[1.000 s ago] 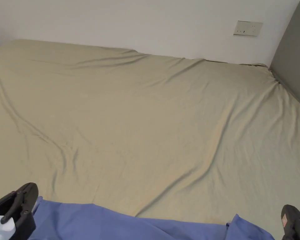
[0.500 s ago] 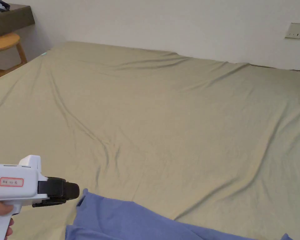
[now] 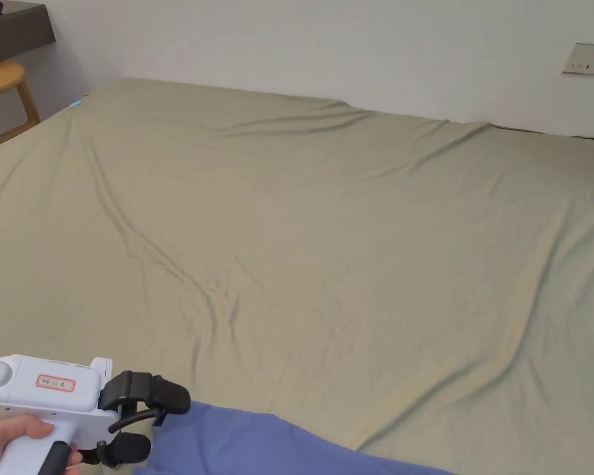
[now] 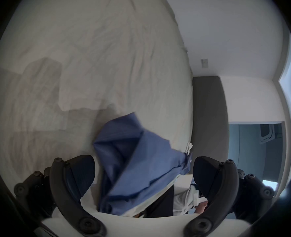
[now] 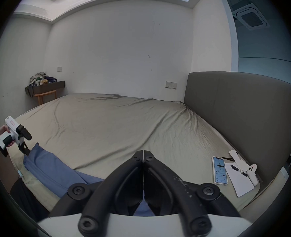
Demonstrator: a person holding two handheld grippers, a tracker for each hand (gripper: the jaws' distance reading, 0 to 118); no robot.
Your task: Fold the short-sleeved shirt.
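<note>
Bed (image 3: 351, 235): olive-tan sheet, creased, taking up most of the head view; grey headboard (image 5: 244, 114) along its right side in the right gripper view. Short-sleeved shirt (image 3: 258, 445): blue, lying rumpled along the near edge of the bed; against half a second ago, its raised corner beside the left tool has dropped and the cloth sits lower in the head view, though the camera itself has shifted a little. Left tool (image 3: 138, 417): white body held in a hand (image 3: 17, 436), jaws spread wide apart at the shirt's left end, where earlier they looked drawn together and sat higher; in the left gripper view the shirt (image 4: 137, 163) lies between the open jaws, neither touching it. Right tool (image 5: 143, 155): jaws closed tip to tip, blue cloth showing beneath them; whether any is pinched cannot be told. Phone (image 5: 220, 170), paper sheet (image 5: 240, 182) and pen (image 5: 238, 170): by the headboard, well apart from the shirt.
</note>
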